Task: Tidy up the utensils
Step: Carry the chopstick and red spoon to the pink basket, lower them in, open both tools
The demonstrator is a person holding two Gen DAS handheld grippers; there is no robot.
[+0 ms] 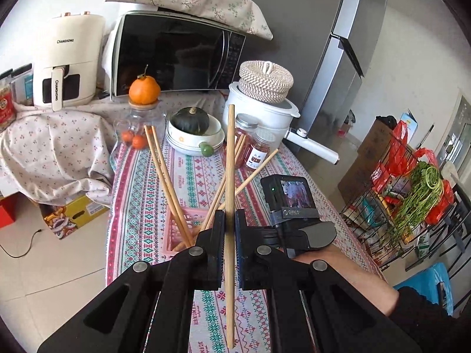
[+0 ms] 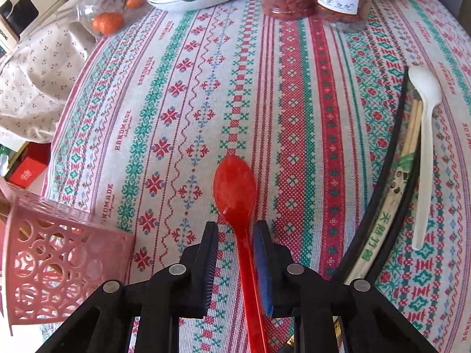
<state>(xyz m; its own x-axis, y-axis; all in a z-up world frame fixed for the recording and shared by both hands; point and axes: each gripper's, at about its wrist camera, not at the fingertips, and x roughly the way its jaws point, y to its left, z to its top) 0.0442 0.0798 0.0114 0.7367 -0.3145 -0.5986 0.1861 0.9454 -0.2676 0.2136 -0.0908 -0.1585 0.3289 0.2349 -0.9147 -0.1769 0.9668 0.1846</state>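
Note:
My left gripper (image 1: 229, 220) is shut on a wooden chopstick (image 1: 230, 158) that stands nearly upright between its jaws, above a pink perforated holder (image 1: 176, 229). Several chopsticks (image 1: 164, 176) lean in that holder. My right gripper (image 2: 237, 229) has its jaws around the handle of a red plastic spoon (image 2: 234, 185) lying on the patterned tablecloth (image 2: 176, 103); a gap shows on the left side. The pink holder (image 2: 59, 261) also shows in the right wrist view at lower left. A white plastic spoon (image 2: 425, 135), black chopsticks (image 2: 391, 147) and paper-sleeved chopsticks (image 2: 379, 238) lie at the right.
At the table's far end stand a glass jar (image 1: 138, 126) with an orange on top, stacked bowls (image 1: 194, 138) holding a green squash, two spice jars (image 1: 253, 144), a white pot (image 1: 265, 111), a microwave (image 1: 176, 56) and an air fryer (image 1: 64, 61). A wire basket (image 1: 397, 200) stands right.

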